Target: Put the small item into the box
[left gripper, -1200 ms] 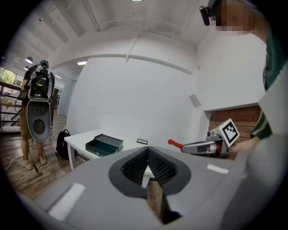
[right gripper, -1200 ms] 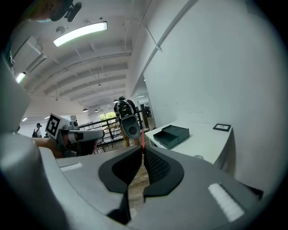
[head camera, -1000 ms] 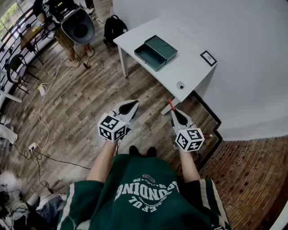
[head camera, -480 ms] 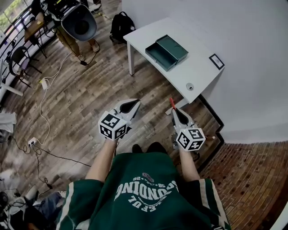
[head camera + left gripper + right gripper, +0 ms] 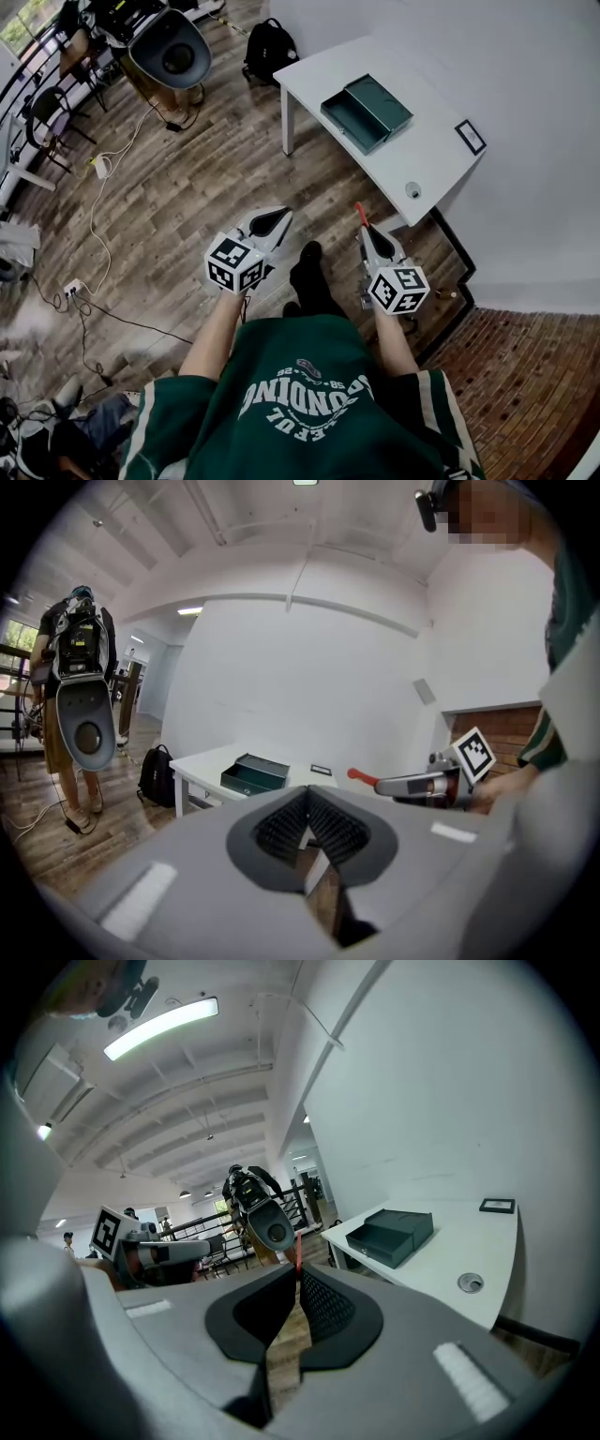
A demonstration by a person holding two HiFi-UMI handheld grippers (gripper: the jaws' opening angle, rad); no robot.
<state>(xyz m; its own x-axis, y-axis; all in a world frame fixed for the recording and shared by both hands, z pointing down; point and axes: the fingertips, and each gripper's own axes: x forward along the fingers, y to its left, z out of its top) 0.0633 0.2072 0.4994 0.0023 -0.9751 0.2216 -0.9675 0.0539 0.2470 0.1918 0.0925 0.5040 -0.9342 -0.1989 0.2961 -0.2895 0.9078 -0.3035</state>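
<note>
One table [image 5: 427, 155], one green box [image 5: 367, 112], one small red item [image 5: 357, 207]; two claws: left claw [image 5: 272, 218], right claw [image 5: 362, 221].

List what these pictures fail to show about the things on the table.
1. Small round item: too small in the head and right gripper views to identify.
2. Box: its contents are too distant in the head view, and both gripper views catch only its outer walls.
3. Black-framed card: print too small to read.
</note>
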